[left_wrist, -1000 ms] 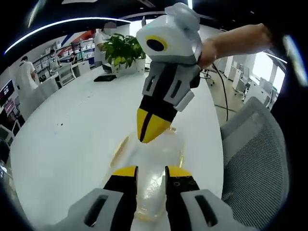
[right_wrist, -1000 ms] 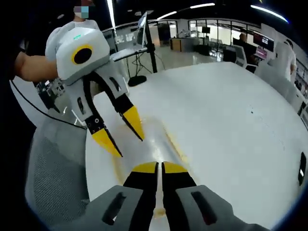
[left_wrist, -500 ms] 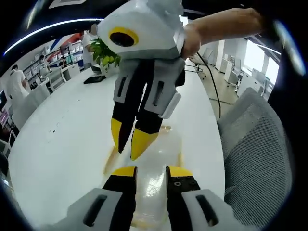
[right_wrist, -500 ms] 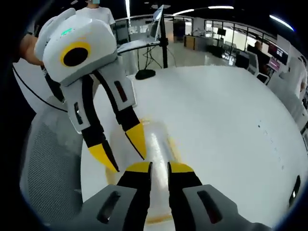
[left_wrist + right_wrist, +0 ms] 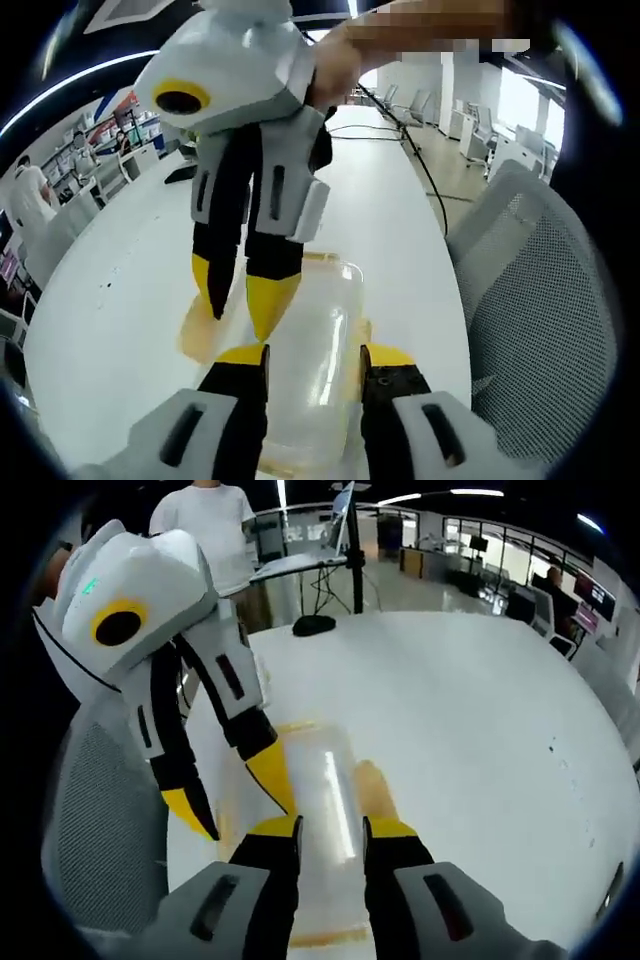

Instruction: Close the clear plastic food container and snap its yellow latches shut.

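Note:
The clear plastic container (image 5: pixel 315 345) lies on the white table (image 5: pixel 110 300), lid on top, seen lengthwise between my left gripper's (image 5: pixel 315 356) open jaws. A yellow latch (image 5: pixel 193 335) shows along its left side. My right gripper (image 5: pixel 240 300) comes down from above, open, its yellow tips at the container's left edge and that latch. In the right gripper view the container (image 5: pixel 325 780) runs away between my right gripper's (image 5: pixel 334 829) open jaws, with a yellow latch (image 5: pixel 376 785) on its right side. My left gripper (image 5: pixel 232 795) stands open at the container's left edge.
A grey mesh chair (image 5: pixel 540 300) stands close beside the table edge, also seen as the chair (image 5: pixel 100 810). A person in white (image 5: pixel 210 520) stands behind the table near a stand (image 5: pixel 350 540). A dark flat object (image 5: pixel 314 625) lies far off on the table (image 5: pixel 480 710).
Both grippers' jaws have opened wider; the right was shut a second ago. The right gripper has moved left and nearer across the container. Both cameras have drawn closer to the container.

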The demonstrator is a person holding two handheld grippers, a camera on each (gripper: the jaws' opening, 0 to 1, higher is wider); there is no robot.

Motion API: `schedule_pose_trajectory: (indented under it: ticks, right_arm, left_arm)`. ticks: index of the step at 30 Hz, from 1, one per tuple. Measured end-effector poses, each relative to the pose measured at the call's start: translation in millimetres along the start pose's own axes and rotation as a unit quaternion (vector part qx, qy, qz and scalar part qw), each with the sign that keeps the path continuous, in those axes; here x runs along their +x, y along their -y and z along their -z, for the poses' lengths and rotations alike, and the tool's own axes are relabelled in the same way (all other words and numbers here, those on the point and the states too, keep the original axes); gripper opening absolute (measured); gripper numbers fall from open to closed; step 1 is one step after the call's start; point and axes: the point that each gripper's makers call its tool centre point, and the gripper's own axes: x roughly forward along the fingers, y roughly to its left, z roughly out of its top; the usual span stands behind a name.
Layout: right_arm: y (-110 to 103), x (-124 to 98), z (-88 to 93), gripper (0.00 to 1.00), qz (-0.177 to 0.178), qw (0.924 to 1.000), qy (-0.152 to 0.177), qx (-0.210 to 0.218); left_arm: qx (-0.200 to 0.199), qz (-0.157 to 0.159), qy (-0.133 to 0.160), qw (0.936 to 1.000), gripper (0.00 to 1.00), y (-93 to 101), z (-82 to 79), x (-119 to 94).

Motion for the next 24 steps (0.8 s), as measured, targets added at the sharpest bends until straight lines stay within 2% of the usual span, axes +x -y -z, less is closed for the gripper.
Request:
schedule_pose_trajectory:
  ticks: [6,15,17,24]
  right_arm:
    - [-1,2,-3.3,0.20,-0.016,0.9999,0.002,0.001]
    - [3,4,-11.8,0.28,-0.018,0.9998,0.009,-0.009]
    - [5,5,-11.5,0.33,-0.015,0.9998,0.006,-0.013]
    - [7,10,-3.0,0.32,-0.024,0.9995,-0.017,-0.012]
  left_arm:
    - [0.034,-0.001,-0.014,0.9993,0.34,6.1,5.2,2]
    - [0.047,-0.009,-0.008,0.9988,0.38,8.2,4.6,3]
    - [0.048,-0.010,-0.007,0.9988,0.37,7.5,4.5,4]
    - [0.055,-0.013,-0.004,0.9984,0.34,3.7,3.8,4]
